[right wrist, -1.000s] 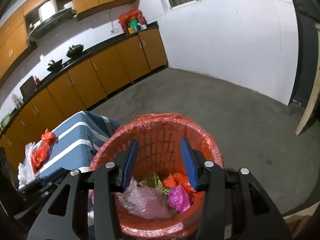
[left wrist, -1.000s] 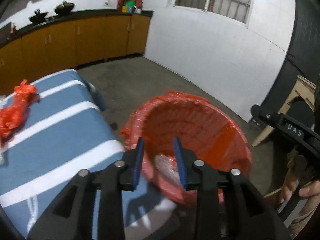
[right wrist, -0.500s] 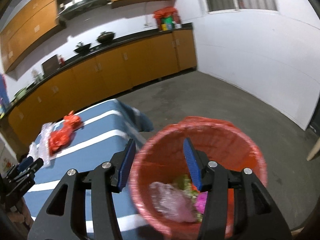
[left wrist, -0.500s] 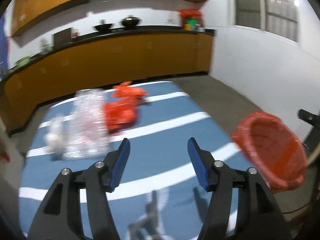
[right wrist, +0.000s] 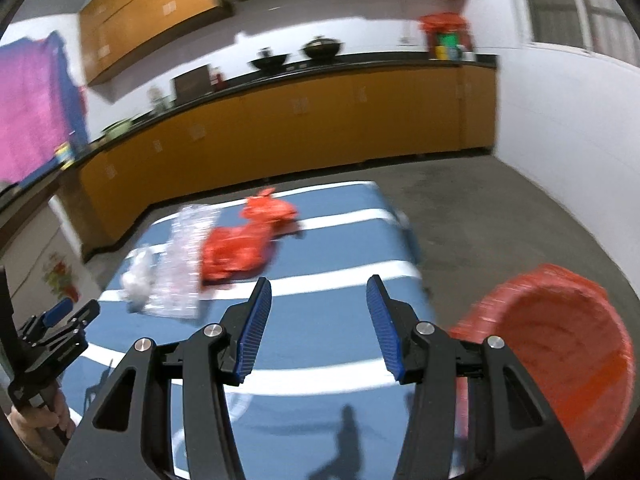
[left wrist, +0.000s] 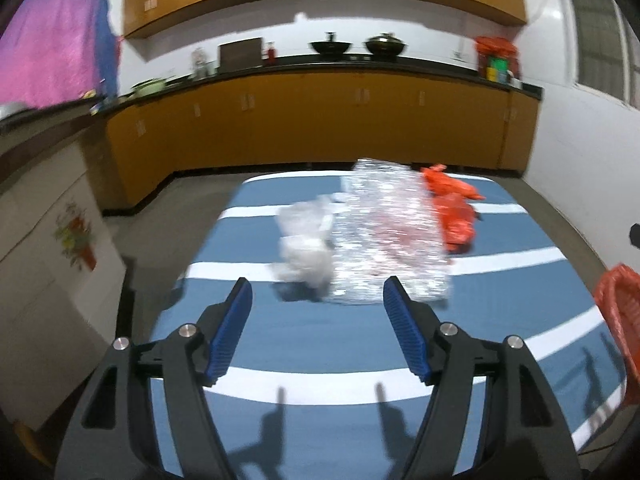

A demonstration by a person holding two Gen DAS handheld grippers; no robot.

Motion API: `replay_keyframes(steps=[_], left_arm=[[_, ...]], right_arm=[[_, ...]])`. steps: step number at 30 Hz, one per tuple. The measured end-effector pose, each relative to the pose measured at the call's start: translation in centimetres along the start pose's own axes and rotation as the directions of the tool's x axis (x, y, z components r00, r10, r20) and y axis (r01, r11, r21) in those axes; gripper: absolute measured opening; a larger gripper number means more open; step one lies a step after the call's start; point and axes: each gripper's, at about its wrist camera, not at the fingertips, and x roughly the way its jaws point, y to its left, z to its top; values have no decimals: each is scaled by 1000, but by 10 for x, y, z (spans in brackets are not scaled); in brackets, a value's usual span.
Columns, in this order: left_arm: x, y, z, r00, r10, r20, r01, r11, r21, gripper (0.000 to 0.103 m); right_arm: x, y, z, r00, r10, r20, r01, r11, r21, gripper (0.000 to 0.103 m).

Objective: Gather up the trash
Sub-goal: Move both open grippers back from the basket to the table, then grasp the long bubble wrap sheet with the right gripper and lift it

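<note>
On the blue table with white stripes (left wrist: 344,332) (right wrist: 328,320) lie a sheet of clear bubble wrap (left wrist: 388,240) (right wrist: 182,264), a crumpled white bag (left wrist: 304,244) (right wrist: 138,276) on its left and red plastic bags (left wrist: 454,208) (right wrist: 244,248) on its right. My left gripper (left wrist: 318,294) hangs over the near part of the table, its jaws opening with nothing between them. My right gripper (right wrist: 318,286) stands open and empty, short of the red bags. The red-lined trash basket (right wrist: 560,352) (left wrist: 618,312) stands on the floor at the table's right.
Orange cabinets under a black counter (left wrist: 320,120) run along the back wall, with woks and bottles on top. A white cupboard with a flower sticker (left wrist: 52,248) stands left of the table. Grey floor (right wrist: 500,208) lies to the right. A hand (right wrist: 36,420) holds the left gripper.
Both grippers have swung left, away from the basket and toward the table. The left jaws have spread much wider. The trash on the table now lies ahead of both.
</note>
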Motion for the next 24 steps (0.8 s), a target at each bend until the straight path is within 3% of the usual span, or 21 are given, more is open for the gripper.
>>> replay_keyframes(steps=[10,24], left_arm=[[2,57,-1,998,64,12,-62,994,-88,67],[18,104,-6,996,91,-3,-90,981,-169,67]], right_arm=[[76,97,9,981,171,-93,-181,978,-108,39],[140,133,-5,969,159,-188,-186,973,-135,39]])
